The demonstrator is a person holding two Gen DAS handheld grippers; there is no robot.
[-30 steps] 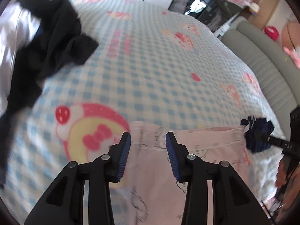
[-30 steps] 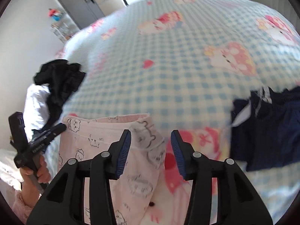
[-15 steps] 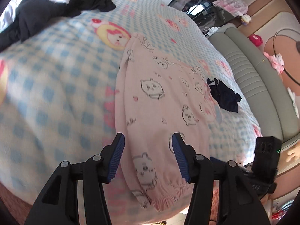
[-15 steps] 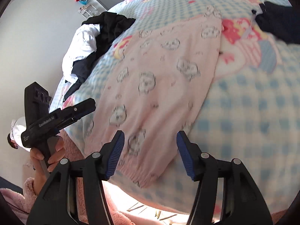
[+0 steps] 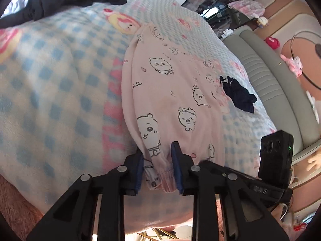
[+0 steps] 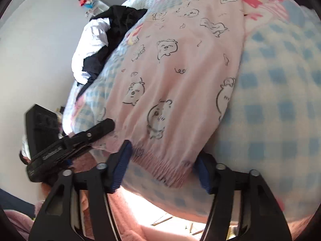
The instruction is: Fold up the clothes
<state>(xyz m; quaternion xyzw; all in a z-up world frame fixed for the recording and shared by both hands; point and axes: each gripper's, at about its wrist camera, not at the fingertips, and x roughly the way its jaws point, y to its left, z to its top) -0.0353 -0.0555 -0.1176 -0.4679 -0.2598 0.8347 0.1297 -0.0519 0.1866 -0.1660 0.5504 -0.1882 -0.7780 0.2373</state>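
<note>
Pink pyjama trousers printed with cartoon bears lie lengthwise on the blue checked blanket, their cuffs hanging over the near bed edge. My left gripper has its blue pads pressed to both sides of one bunched cuff. In the right wrist view the same trousers fill the middle. My right gripper stands wide open around the other ribbed cuff, with neither pad squeezing it. The left gripper's tip rests at the trousers' left edge.
A small navy garment lies beside the trousers' far end. A black clothes pile and a white garment sit at the bed's far left. A grey padded headboard runs along the right. Pink fuzzy fabric lies below the bed edge.
Both grippers pulled back from the waistband end to the cuffs at the near bed edge. The left jaws narrowed onto one cuff; the right jaws stayed wide.
</note>
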